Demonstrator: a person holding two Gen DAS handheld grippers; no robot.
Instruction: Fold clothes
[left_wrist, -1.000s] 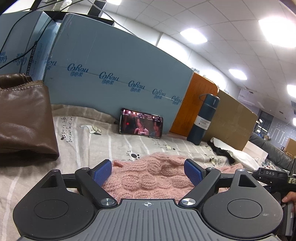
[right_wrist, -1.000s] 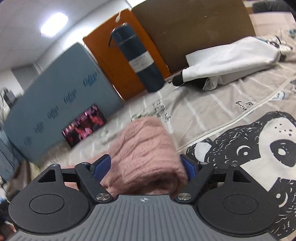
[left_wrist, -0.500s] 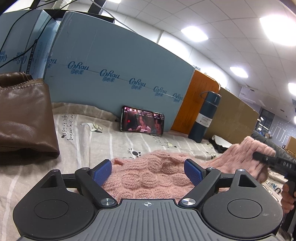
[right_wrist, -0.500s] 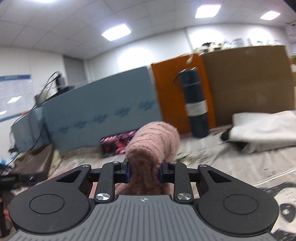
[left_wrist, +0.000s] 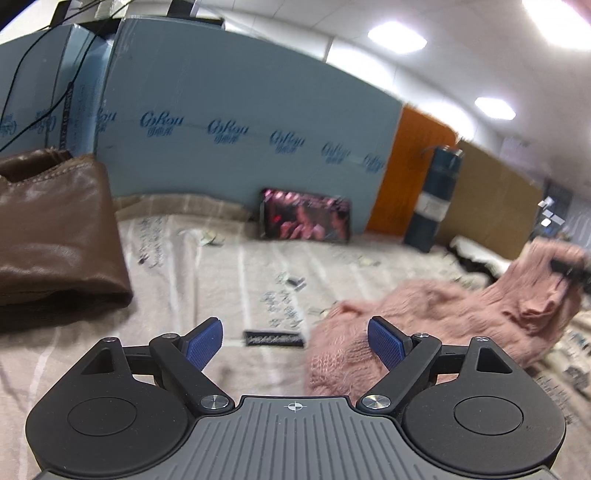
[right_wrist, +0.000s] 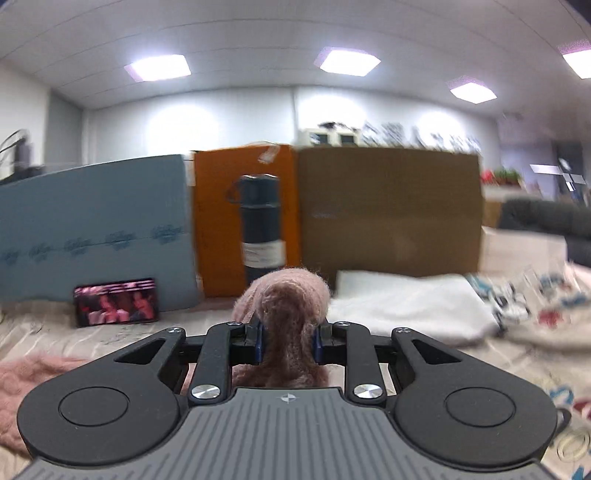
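Observation:
A fluffy pink knitted sweater lies on the printed bedsheet, to the right in the left wrist view. My left gripper is open just above the sheet; the sweater's left edge lies by its right finger, untouched by the pads. In the same view my right gripper shows at the far right, holding one end of the sweater up. In the right wrist view my right gripper is shut on a bunched fold of the pink sweater, which bulges above the fingers. More of it trails low on the left.
A brown leather garment is piled at the left. A phone with a lit screen leans on the blue foam board. A dark flask stands before orange and cardboard panels. A folded white garment lies right.
The right gripper shut on the sweater's end, rolled upright and raised it off the bed. The left view swung left, so the sweater now sits beside the left fingers, not between them.

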